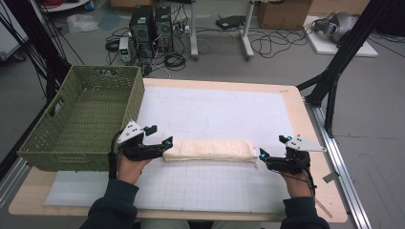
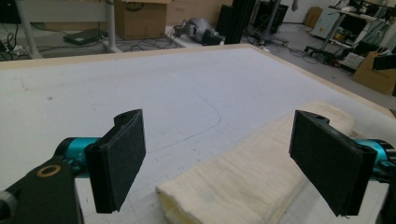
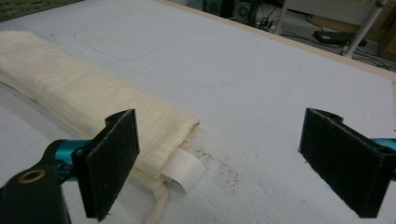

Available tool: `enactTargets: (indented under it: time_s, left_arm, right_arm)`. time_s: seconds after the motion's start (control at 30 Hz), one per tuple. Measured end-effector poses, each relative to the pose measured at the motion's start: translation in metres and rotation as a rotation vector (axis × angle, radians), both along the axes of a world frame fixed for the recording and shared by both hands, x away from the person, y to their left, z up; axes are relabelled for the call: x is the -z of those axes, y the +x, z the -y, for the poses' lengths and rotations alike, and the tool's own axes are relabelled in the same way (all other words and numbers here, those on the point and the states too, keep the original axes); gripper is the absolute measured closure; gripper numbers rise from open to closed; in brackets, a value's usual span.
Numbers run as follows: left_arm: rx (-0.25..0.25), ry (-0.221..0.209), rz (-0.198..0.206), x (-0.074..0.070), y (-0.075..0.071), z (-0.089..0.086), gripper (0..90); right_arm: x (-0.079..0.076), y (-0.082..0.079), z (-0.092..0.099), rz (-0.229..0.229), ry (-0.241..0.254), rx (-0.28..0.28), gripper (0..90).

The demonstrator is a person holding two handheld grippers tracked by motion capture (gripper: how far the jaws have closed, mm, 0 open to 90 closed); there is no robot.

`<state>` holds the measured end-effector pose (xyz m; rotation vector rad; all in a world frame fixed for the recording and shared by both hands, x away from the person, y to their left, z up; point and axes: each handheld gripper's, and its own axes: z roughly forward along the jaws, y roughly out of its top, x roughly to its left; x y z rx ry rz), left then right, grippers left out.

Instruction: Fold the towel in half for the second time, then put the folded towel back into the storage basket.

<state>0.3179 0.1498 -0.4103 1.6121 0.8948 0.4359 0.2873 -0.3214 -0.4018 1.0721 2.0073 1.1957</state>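
A cream towel (image 1: 210, 150) lies folded into a long narrow strip across the white mat (image 1: 215, 114). My left gripper (image 1: 160, 136) sits at the strip's left end, open. In the left gripper view the towel (image 2: 243, 177) end lies between and below the wide-apart pads of the left gripper (image 2: 224, 163), which do not touch it. My right gripper (image 1: 273, 147) rests at the right end, also open. In the right gripper view the towel (image 3: 79, 88) runs off behind the left pad of the right gripper (image 3: 229, 163), and a white label (image 3: 184, 172) sticks out of its end.
A green woven basket (image 1: 136, 95) stands empty at the table's left, close to my left hand. The wooden table edge (image 1: 296, 102) borders the mat on the right. Black frame legs, computers and cables stand on the floor beyond.
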Motion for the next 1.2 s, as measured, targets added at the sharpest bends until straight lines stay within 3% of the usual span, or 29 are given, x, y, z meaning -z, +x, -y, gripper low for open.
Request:
enactTargets:
  time_s: [0.37, 0.53, 0.8, 0.93, 1.2]
  left_arm:
    - [-0.019, 0.011, -0.016, 0.002, 0.001, -0.002, 19.2]
    - [-0.028, 0.027, -0.042, 0.006, 0.003, -0.001, 19.0]
    - [-0.045, 0.076, -0.122, 0.013, 0.006, 0.001, 20.1]
    - [-0.056, 0.104, -0.19, 0.019, 0.009, 0.001, 32.5]
    - [-0.047, 0.142, -0.277, 0.029, 0.013, 0.003, 37.3]
  right_arm:
    - [0.001, 0.001, 0.001, -0.003, 0.002, 0.005, 11.4]
    - [0.002, 0.002, 0.0, -0.01, 0.0, 0.002, 11.4]
    - [0.003, 0.002, -0.001, -0.006, -0.014, -0.008, 11.4]
    - [0.004, 0.002, 0.0, -0.008, -0.013, -0.01, 11.4]
    - [0.005, 0.003, -0.001, -0.018, -0.012, -0.019, 11.5]
